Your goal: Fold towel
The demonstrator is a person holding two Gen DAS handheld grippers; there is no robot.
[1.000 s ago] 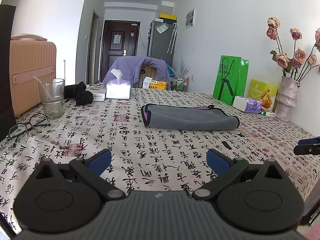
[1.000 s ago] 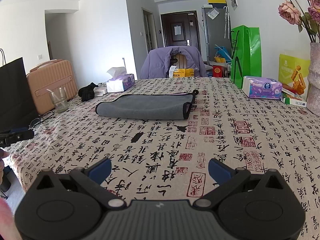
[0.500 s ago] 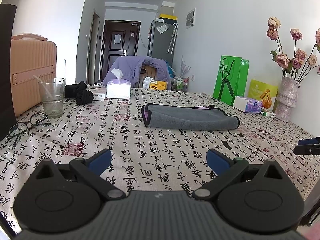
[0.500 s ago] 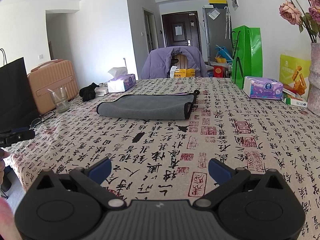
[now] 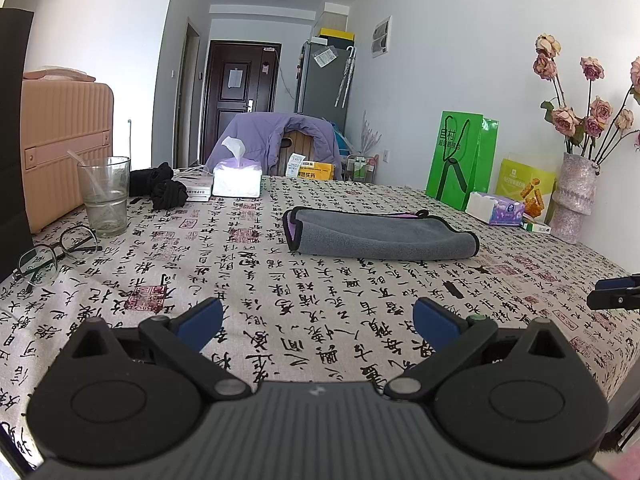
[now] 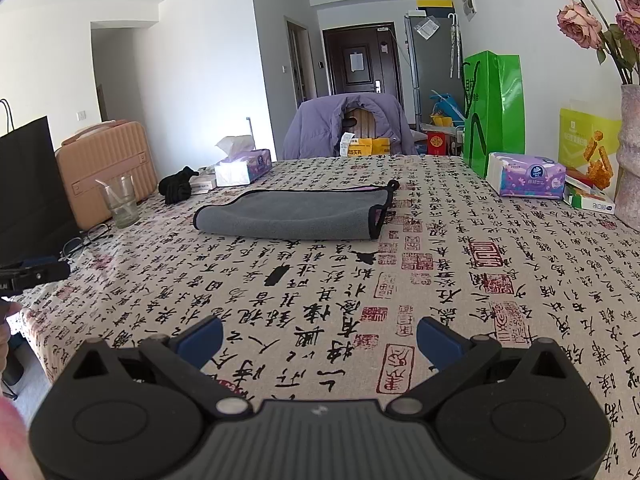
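A grey towel (image 5: 380,234) with black trim and a purple inner side lies folded in a long band on the calligraphy-print tablecloth (image 5: 280,292); it also shows in the right wrist view (image 6: 292,214). My left gripper (image 5: 318,322) is open and empty, low over the near table edge, well short of the towel. My right gripper (image 6: 318,338) is open and empty, also near the front edge, apart from the towel. The right gripper's tip shows at the left wrist view's right edge (image 5: 616,294).
A glass (image 5: 105,196), eyeglasses (image 5: 52,252), black gloves (image 5: 160,186) and a tissue box (image 5: 237,180) sit at the left. A green bag (image 5: 460,160), tissue pack (image 5: 496,208) and flower vase (image 5: 572,196) stand at the right. A chair with a purple jacket (image 6: 348,124) is behind.
Both grippers have barely shifted; the right wrist view has drifted slightly. The towel has not moved.
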